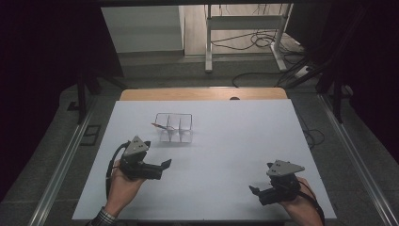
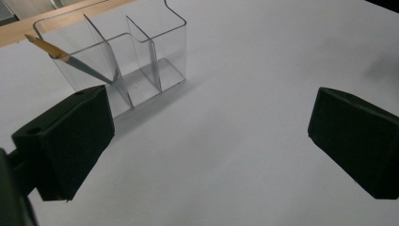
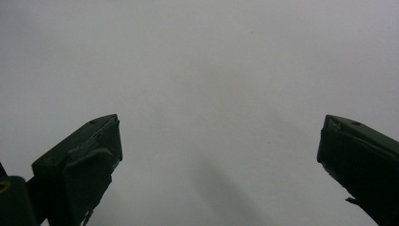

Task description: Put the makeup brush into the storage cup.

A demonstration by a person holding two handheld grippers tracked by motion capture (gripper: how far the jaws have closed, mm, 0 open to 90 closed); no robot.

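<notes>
A clear plastic organiser point(image 1: 174, 127), rigid and divided into compartments, is seen at twelve o'clock on the white table point(image 1: 226, 155). One slim stick, possibly a brush point(image 2: 70, 59), is leaned inside an end compartment. Left gripper point(image 2: 209, 136) and right gripper point(image 3: 219, 160) are held released, empty.

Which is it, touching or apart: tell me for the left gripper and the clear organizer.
Apart. The high view shows bare white table between the left gripper and the clear organizer, and its jaws stand open.

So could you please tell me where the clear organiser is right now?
In the high view the clear organiser stands left of centre on the white table, just beyond the left tongs, with a pencil leaning in its left compartment.
</notes>
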